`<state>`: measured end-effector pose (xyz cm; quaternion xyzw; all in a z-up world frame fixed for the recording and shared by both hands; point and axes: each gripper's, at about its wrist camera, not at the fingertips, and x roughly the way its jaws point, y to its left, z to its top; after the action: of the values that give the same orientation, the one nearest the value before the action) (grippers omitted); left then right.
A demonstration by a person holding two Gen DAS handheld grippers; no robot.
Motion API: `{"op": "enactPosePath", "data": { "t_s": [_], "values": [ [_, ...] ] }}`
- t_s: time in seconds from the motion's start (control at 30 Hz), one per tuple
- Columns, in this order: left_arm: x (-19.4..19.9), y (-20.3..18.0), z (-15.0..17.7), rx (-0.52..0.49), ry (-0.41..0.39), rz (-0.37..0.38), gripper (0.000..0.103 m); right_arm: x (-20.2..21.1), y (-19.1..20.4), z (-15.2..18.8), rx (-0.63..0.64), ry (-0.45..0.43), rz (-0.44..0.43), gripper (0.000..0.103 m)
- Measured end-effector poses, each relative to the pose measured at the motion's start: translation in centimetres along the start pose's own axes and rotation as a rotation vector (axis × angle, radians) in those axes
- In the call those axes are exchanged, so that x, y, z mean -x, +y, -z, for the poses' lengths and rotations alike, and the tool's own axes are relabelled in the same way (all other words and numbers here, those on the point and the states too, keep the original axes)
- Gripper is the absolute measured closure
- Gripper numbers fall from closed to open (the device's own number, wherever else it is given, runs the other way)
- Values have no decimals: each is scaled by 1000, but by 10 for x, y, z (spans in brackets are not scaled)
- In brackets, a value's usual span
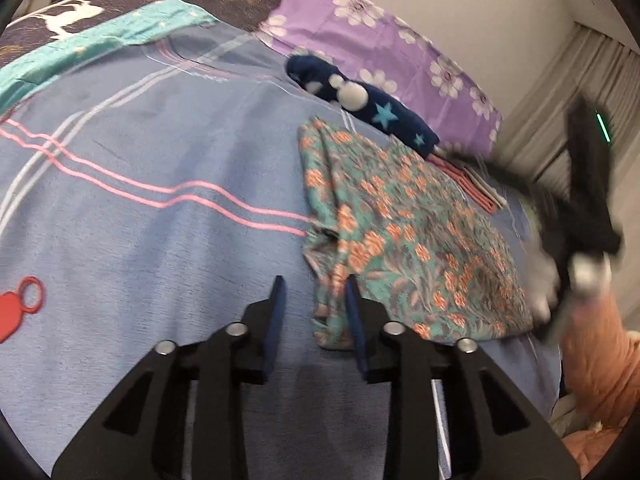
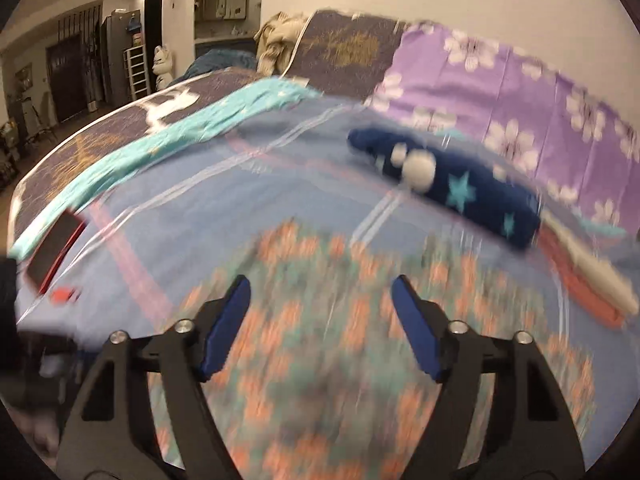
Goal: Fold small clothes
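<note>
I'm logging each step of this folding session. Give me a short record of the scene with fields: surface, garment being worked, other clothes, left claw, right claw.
surface: blue striped bedsheet
garment being worked: teal floral garment, lying loosely spread on the sheet
other clothes: navy star-print piece beyond it; folded red and white items beside that
left claw: open, empty, at the garment's near edge
right claw: open, empty, over the garment

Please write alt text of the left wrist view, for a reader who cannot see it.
A floral garment lies spread on a blue bedsheet, with the open left tool at its near edge. Behind it lie a navy star-patterned cloth and a purple pillow; the right tool is blurred.
</note>
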<state>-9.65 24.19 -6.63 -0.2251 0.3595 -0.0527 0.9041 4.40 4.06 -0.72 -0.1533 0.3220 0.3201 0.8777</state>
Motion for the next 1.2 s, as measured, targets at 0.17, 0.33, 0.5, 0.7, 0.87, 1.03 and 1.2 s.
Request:
{"op": "enactPosePath", "data": {
  "t_s": [0.17,0.33,0.5,0.7,0.87,1.03,1.2],
  "values": [
    [12,13,-14,41,-54,-49,66,21,68,50,258,-4,-38,64],
    [18,9,-11,32,-56,-64,62,17,118,72,430,15,-28,54],
    [15,12,-5,49,-36,-70,59,-5,122,76,414,88,80,54],
    [8,19,-3,74,-16,-74,57,-9,122,78,395,89,116,52],
    [5,22,-1,83,-11,-65,55,-14,123,77,406,85,138,51],
    [3,30,1,122,-15,-36,55,-34,140,73,462,31,227,48],
    [6,37,5,155,-26,1,55,-25,144,75,470,18,240,52]
  ]
}}
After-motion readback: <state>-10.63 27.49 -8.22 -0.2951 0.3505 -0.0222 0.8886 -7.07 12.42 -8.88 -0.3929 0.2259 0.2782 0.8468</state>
